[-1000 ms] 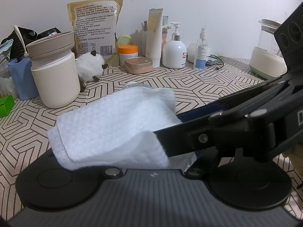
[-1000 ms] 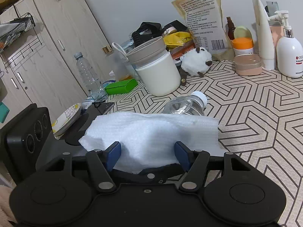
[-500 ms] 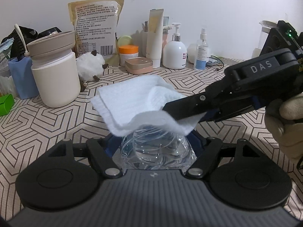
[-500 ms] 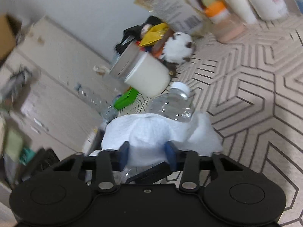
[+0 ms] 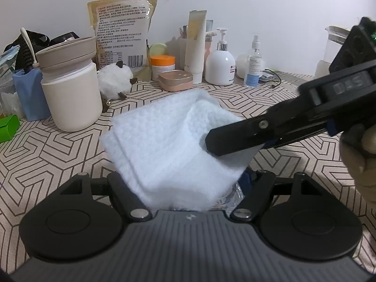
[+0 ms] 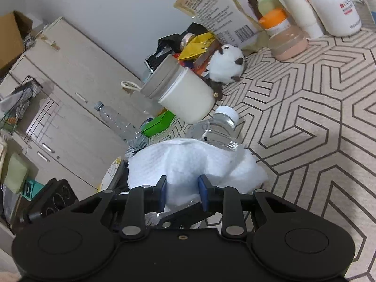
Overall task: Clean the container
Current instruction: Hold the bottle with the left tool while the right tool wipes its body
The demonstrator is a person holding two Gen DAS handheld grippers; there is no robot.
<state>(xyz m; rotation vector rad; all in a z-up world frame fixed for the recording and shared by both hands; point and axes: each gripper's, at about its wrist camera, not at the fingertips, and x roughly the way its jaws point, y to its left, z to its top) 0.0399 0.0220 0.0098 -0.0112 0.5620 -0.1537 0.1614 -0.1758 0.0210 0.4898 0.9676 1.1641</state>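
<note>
Right gripper [image 6: 182, 193] pinches white cloth [image 6: 188, 162] draped over clear water bottle [image 6: 217, 129], hiding the left gripper's [image 5: 188, 188] clamp on it. Cream jar [image 6: 185, 96] just beyond, mid-frame.

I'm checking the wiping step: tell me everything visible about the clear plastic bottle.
The clear plastic bottle is transparent and ribbed, with a white screw cap, closed. It lies tilted, cap pointing away, above the patterned tablecloth. A white cloth drapes over its body, pinched by the right gripper. The left gripper holds its lower end, mostly hidden.
</note>
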